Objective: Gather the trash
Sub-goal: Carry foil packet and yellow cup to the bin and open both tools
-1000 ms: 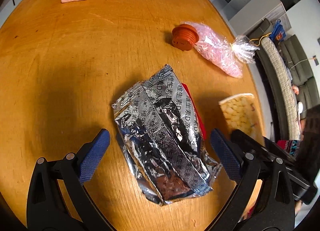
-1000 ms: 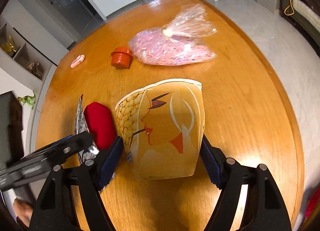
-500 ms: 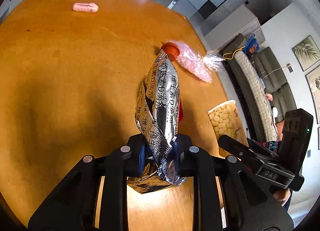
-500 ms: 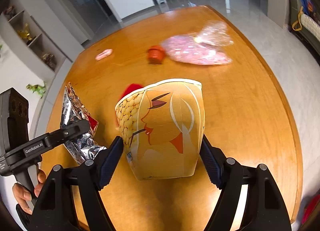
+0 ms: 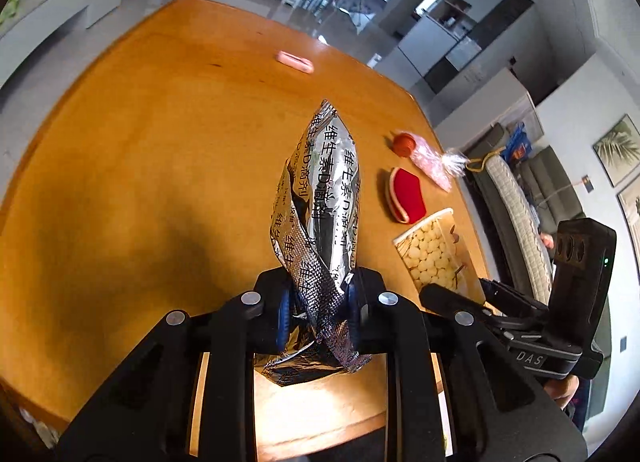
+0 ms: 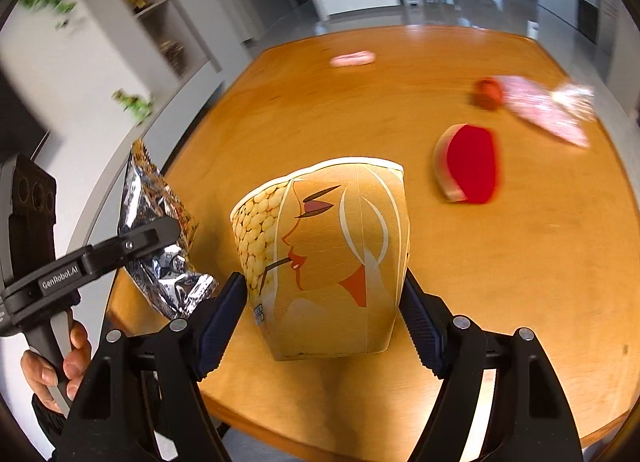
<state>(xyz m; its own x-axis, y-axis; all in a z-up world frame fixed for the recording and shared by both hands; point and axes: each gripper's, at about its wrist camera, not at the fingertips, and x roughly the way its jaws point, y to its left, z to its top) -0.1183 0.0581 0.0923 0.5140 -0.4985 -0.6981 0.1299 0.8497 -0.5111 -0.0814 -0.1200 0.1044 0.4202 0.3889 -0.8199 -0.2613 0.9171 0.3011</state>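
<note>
L gripper (image 5: 318,304) is pressed tight on the lower part of a crinkled foil packet (image 5: 320,197), which stands up off the wooden table (image 5: 140,165), clear of the surface. R gripper (image 6: 322,312) is spread wide w/ both pads against the sides of a printed paper cup (image 6: 324,250), held near its base, rim pointing away; cup is also off the table.

Handling, as a judgement: packet looks empty, v. light, thin and slick; it crumples instead of resisting, so a pinch on bunched foil near one end should hold better than a flat face. Cup is light but crushable. Grip low where the base stiffens the wall, not at the open rim, and don't squeeze hard.

Left on the table: red pouch (image 6: 468,169), orange cap (image 6: 488,93), pink plastic bag (image 6: 540,107), small pink item (image 6: 353,58).
</note>
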